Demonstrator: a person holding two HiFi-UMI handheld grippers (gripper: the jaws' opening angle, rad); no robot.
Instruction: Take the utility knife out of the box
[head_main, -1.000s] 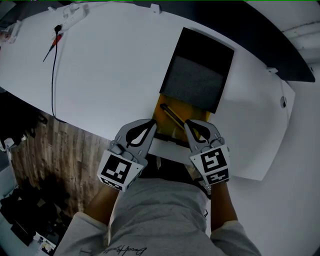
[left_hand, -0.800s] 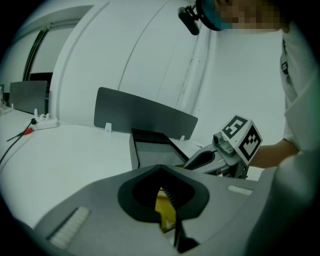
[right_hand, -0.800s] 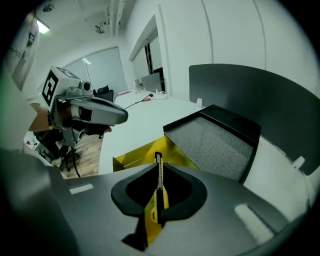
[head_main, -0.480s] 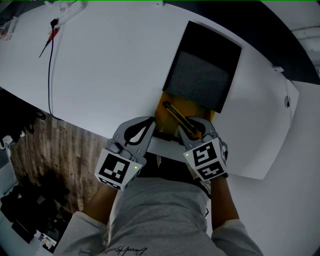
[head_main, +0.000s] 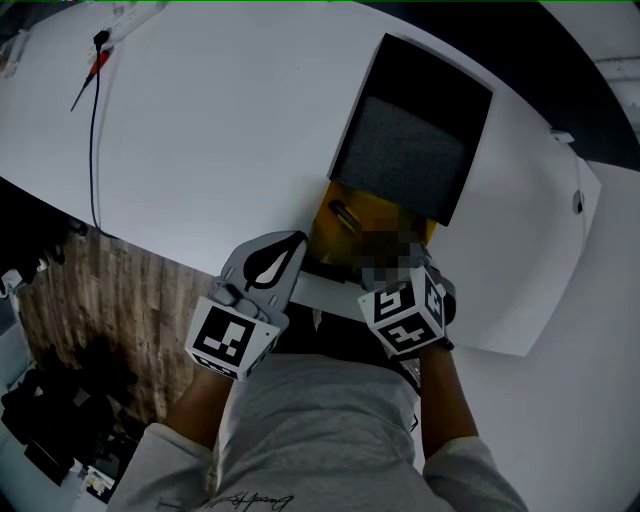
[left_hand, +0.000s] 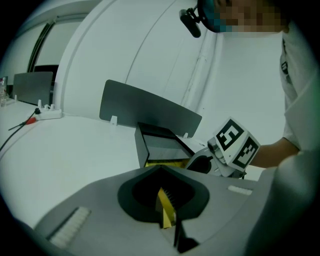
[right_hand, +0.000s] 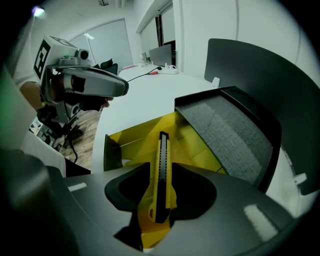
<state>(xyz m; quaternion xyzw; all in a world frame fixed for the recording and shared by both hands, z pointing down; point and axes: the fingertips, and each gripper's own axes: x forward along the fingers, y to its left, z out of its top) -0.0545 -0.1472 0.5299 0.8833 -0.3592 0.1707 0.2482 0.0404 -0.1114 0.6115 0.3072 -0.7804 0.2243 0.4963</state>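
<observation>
Opening right tongs (right_hand: 161, 197) straddle the utility knife (right_hand: 162, 155), barely visible from head view.

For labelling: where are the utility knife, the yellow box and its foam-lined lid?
utility knife (right_hand: 162, 169): right gripper view, black slider strip.
yellow box (right_hand: 187, 145): right gripper view, bare floor.
foam-lined lid (right_hand: 227, 127): right gripper view, grey foam.

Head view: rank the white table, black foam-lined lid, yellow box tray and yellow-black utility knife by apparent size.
1. white table
2. black foam-lined lid
3. yellow box tray, partly covered
4. yellow-black utility knife, only one end showing
</observation>
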